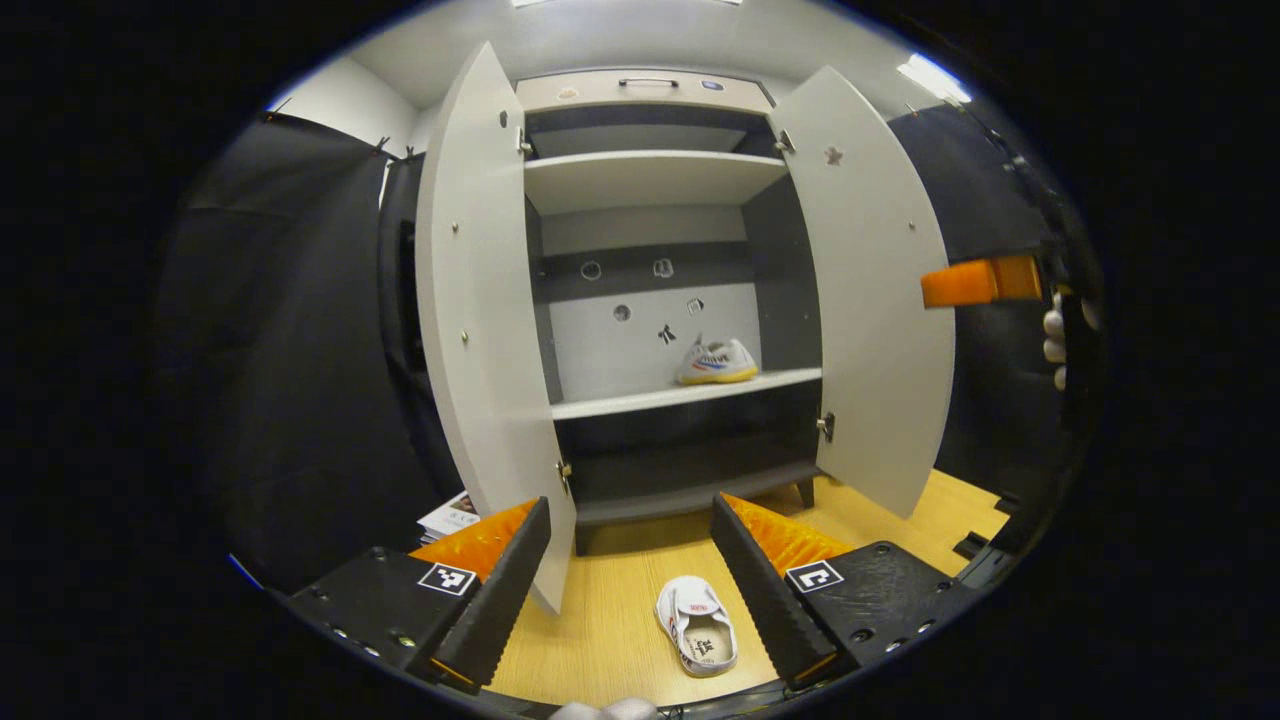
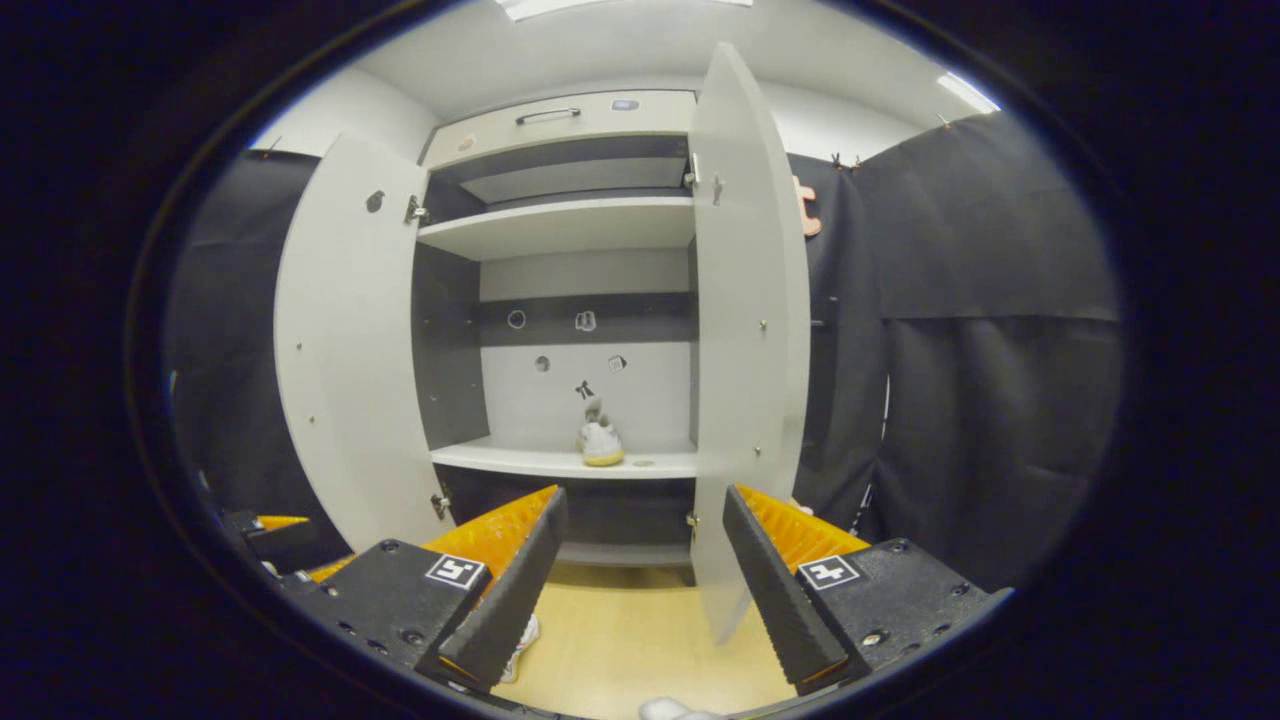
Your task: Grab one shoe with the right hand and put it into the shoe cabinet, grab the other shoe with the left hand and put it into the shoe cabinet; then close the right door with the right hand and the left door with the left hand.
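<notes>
The grey shoe cabinet stands with its left door (image 1: 480, 320) and right door (image 1: 875, 300) swung wide. One white shoe (image 1: 716, 362) with a yellow sole rests on the middle shelf (image 1: 640, 400), toward the right. The other white shoe (image 1: 697, 624) lies on the wooden floor, sole down, between the fingers of my left gripper (image 1: 630, 508), which is open and holds nothing. In the right gripper view the shelved shoe (image 2: 599, 440) sits straight ahead past the open, unloaded right gripper (image 2: 645, 495). The floor shoe (image 2: 522, 635) peeks out beside its left finger.
A drawer with a handle (image 1: 648, 82) tops the cabinet, above an upper shelf (image 1: 650, 178). A booklet (image 1: 450, 516) lies on the floor by the left door. Part of the right gripper (image 1: 980, 282) and a hand (image 1: 1054, 348) show beyond the right door. Black cloth walls flank the cabinet.
</notes>
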`<state>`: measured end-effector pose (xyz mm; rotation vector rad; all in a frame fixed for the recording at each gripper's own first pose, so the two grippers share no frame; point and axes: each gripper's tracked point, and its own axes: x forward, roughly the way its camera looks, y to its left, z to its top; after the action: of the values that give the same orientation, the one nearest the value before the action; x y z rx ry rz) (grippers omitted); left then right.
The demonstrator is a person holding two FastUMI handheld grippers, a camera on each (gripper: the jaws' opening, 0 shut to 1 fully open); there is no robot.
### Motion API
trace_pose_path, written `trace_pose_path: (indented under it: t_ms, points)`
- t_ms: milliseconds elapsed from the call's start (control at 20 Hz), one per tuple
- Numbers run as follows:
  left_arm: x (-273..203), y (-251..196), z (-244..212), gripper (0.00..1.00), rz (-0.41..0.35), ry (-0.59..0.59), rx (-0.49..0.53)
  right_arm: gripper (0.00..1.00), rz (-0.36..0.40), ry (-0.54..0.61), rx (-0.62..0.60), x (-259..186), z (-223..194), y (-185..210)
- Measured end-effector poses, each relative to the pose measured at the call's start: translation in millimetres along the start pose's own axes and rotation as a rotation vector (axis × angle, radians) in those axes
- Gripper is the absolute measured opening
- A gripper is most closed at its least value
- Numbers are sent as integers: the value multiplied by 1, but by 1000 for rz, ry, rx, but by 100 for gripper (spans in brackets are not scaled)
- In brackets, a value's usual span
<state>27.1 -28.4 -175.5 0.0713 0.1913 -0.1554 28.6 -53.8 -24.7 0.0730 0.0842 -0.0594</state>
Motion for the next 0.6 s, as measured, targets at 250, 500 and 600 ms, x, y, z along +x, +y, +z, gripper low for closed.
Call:
trace_pose_path:
  t_ms: [250, 500, 600]
  points:
    - [23, -25, -118, 97, -43, 182, -31, 99, -49, 46, -32, -8, -9, -21]
    - [49, -27, -207, 97, -54, 345, -42, 99, -59, 93, -48, -15, -22, -24]
    - [64, -28, -226, 97, -50, 393, -86, 99, -57, 105, -30, -15, -25, -21]
